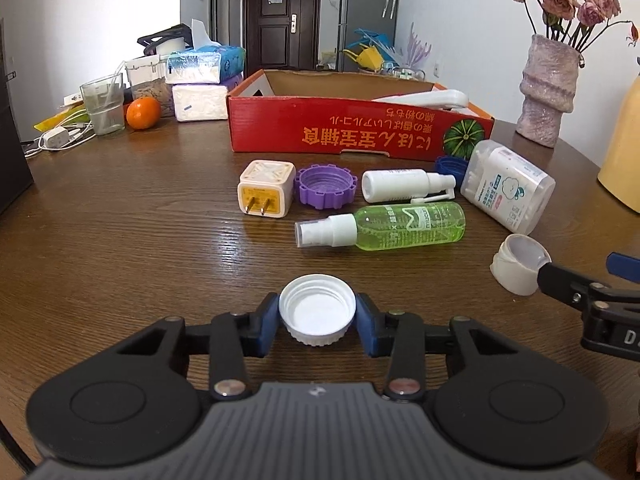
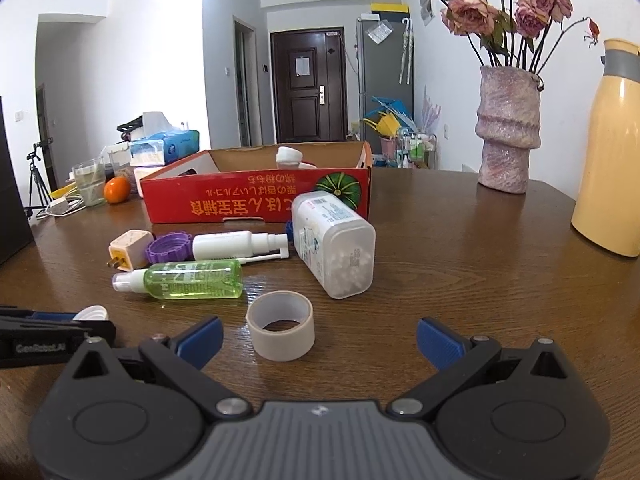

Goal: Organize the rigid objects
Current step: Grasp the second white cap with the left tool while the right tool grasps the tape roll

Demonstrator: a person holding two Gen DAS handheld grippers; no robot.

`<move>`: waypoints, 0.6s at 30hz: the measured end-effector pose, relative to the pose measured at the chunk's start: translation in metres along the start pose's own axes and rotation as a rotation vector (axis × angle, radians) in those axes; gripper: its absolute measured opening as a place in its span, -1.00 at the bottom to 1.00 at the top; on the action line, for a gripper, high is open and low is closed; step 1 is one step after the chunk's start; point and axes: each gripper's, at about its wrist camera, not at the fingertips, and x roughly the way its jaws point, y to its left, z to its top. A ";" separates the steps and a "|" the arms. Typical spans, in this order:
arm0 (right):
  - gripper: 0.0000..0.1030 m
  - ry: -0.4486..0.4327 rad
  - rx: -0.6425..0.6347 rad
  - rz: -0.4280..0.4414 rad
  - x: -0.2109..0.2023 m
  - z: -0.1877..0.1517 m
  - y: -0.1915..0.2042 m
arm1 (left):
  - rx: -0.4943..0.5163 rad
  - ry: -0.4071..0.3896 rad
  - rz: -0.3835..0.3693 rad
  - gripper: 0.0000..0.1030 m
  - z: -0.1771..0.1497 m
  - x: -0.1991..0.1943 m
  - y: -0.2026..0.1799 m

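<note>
My left gripper [image 1: 317,322] is shut on a white bottle cap [image 1: 317,312], its open side up, low over the wooden table [image 1: 140,240]. Between the open fingers of my right gripper [image 2: 318,334] a beige tape roll [image 2: 280,326] stands, nearer the left finger and untouched. Beyond lie a plug adapter [image 1: 264,192], a purple lid [image 1: 325,186], a white spray bottle [image 1: 400,186], a green spray bottle [image 1: 400,226], a blue cap [image 1: 450,164] and a cotton swab container [image 1: 508,186]. Behind them sits a red cardboard box [image 1: 360,132] with a white object [image 1: 432,98] inside.
A pink vase [image 2: 508,136] with dried roses and a yellow thermos [image 2: 612,160] stand at the right. At the far left are a glass [image 1: 103,106], an orange [image 1: 143,112], tissue packs [image 1: 204,64] and a charger with cables [image 1: 56,138].
</note>
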 end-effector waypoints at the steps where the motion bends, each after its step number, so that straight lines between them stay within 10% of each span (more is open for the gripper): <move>1: 1.00 0.003 0.002 -0.002 0.002 0.001 0.001 | -0.002 -0.003 0.001 -0.20 0.000 0.000 0.000; 11: 0.49 0.083 -0.003 0.015 0.031 0.008 0.014 | -0.029 -0.010 0.005 -0.20 0.002 -0.001 0.005; 14: -0.18 0.108 0.001 0.046 0.038 0.009 0.016 | -0.032 -0.008 0.006 -0.20 0.002 -0.001 0.005; 18: -0.19 0.084 -0.018 0.052 0.033 0.009 0.020 | -0.031 -0.010 0.006 -0.20 0.002 -0.001 0.006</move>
